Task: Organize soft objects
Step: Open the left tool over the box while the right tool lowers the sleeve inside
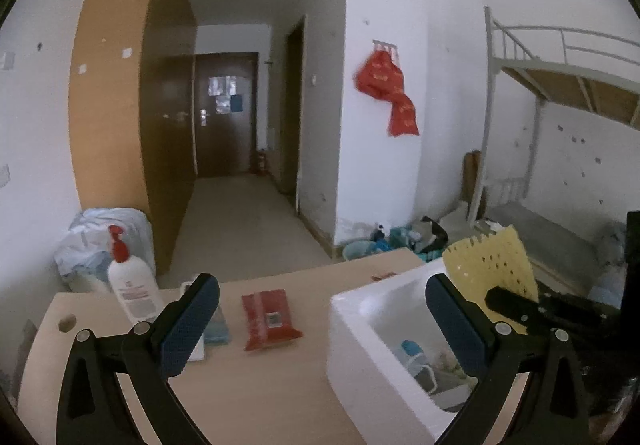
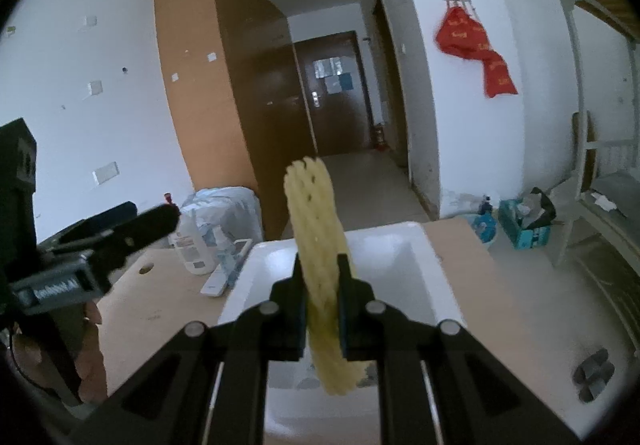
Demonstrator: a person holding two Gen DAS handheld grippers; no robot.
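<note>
Nearest the right wrist camera: right gripper (image 2: pixel 320 297), fingers nearly closed, pinching a pale yellow perforated soft mat (image 2: pixel 318 245) upright over the white rectangular plastic bin (image 2: pixel 436 269). Advice: lower the mat well inside the walls before letting go, since its floppy top could fold over the rim. Left gripper (image 1: pixel 320 321), fingers spread wide, empty, above the light wooden worktop (image 1: pixel 280 385). Beyond: red flat wipes packet (image 1: pixel 268 319); white pump bottle with red cap (image 1: pixel 130 281). Bin contents small and blurred; nothing blocked the drop.
</note>
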